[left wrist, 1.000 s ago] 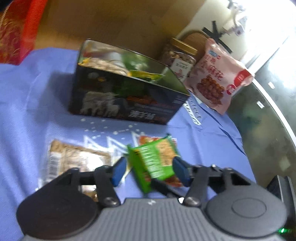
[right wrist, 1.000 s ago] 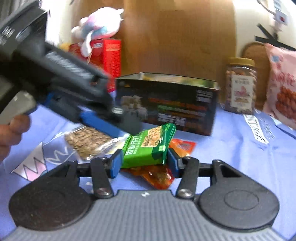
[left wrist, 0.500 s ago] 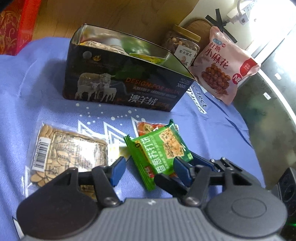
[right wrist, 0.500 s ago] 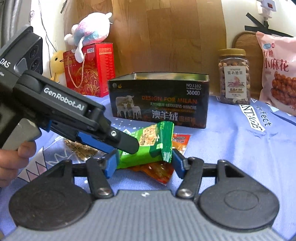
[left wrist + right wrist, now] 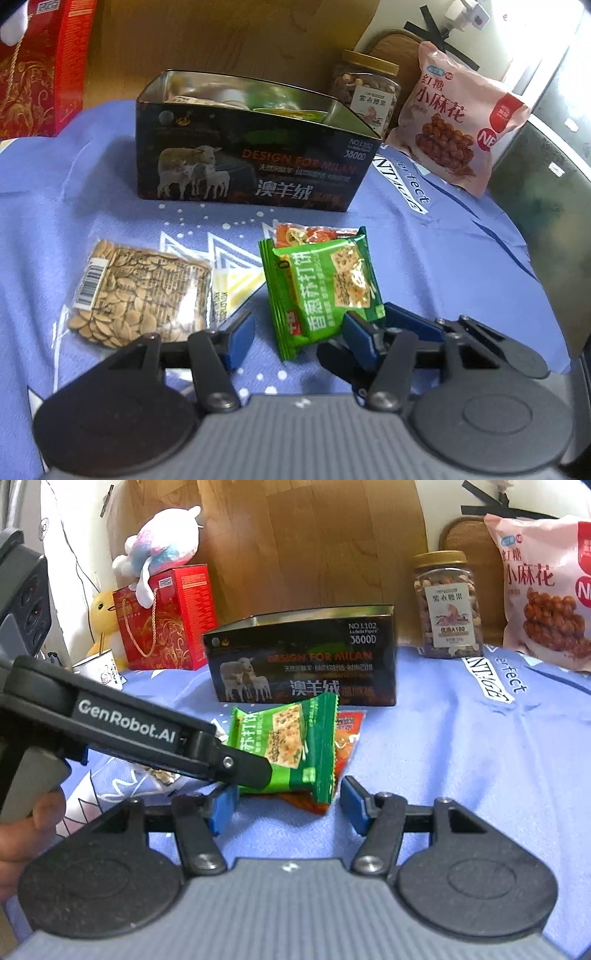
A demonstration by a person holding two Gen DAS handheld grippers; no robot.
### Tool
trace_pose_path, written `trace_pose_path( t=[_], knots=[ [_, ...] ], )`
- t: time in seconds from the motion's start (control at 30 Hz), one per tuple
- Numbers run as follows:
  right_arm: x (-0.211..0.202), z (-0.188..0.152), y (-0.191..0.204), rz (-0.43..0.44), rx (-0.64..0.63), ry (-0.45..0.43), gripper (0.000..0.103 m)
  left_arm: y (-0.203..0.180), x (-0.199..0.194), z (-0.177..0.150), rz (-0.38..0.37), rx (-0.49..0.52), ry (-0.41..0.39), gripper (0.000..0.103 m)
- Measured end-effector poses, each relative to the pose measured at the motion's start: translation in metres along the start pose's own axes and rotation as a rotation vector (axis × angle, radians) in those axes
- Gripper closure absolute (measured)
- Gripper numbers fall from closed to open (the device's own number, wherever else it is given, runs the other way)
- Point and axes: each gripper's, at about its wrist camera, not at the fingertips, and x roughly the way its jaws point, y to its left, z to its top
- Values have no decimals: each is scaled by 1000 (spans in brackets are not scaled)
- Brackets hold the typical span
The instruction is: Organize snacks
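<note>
Snacks are lying before the black tin [image 5: 255, 162]; the green cracker packet [image 5: 325, 288] is tilting on the orange packet [image 5: 314, 234], now looser between the right gripper [image 5: 284, 805] fingers, which are spreading wider than earlier. Left gripper [image 5: 299, 332] is gaping open, empty. Seed packet [image 5: 140, 288] is lying at nine o'clock.

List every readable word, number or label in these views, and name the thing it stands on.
"DESIGN FOR MILAN", "NO.L102", "3800D", "澳羊绒": black tin.
"GenRobot.AI": left hand-held gripper; jaws open.
"红糖", "小麻花": pink bag.
"紫衣腰果", "A180": nut jar.
"香葱苏打饼": green cracker packet.
"erfect", partly cut off: blue cloth.
Too small or blurred: seed packet, orange packet, red gift bag.
</note>
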Motion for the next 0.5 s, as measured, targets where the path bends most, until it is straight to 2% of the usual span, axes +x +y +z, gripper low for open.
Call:
trace_pose_path(
  t=[0.2,0.5],
  knots=[
    [-2,-1,-1,6,-1,1,39,-3,-6,-5,29,11,-16,51],
    [-1,-1,1,3,-3,3,39,-3,-7,-4,28,12,-16,51]
  ],
)
